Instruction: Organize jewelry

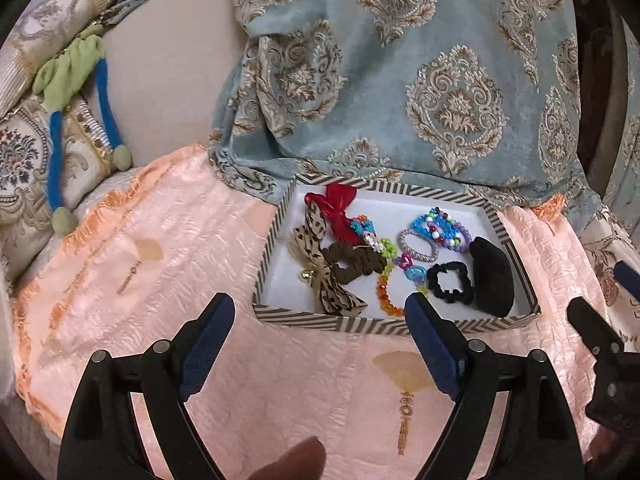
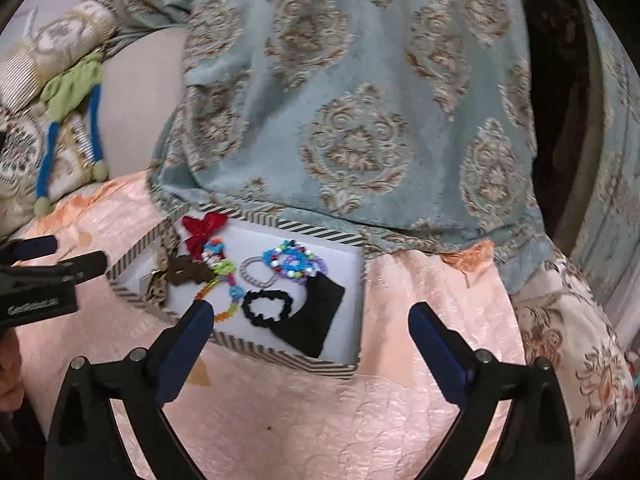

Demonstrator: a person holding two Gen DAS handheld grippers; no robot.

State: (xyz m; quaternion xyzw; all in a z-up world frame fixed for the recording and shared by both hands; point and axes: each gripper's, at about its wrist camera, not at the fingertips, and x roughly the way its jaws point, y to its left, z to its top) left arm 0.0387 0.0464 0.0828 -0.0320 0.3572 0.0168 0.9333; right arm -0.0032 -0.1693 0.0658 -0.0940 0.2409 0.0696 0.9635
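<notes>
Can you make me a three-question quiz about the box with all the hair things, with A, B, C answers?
1. Where is the black scrunchie?
A. on the pink cloth
B. inside the striped box
C. in a gripper

2. What colour is the bow at the far side of the box?
A. red
B. yellow
C. white

3. How is the left gripper?
A. shut on a bracelet
B. open, holding nothing
C. shut on the box

Answers: 1 B, it lies on the white floor of the box. 2 A, it is bright red. 3 B, its blue pads stand wide apart over the pink cloth.
</notes>
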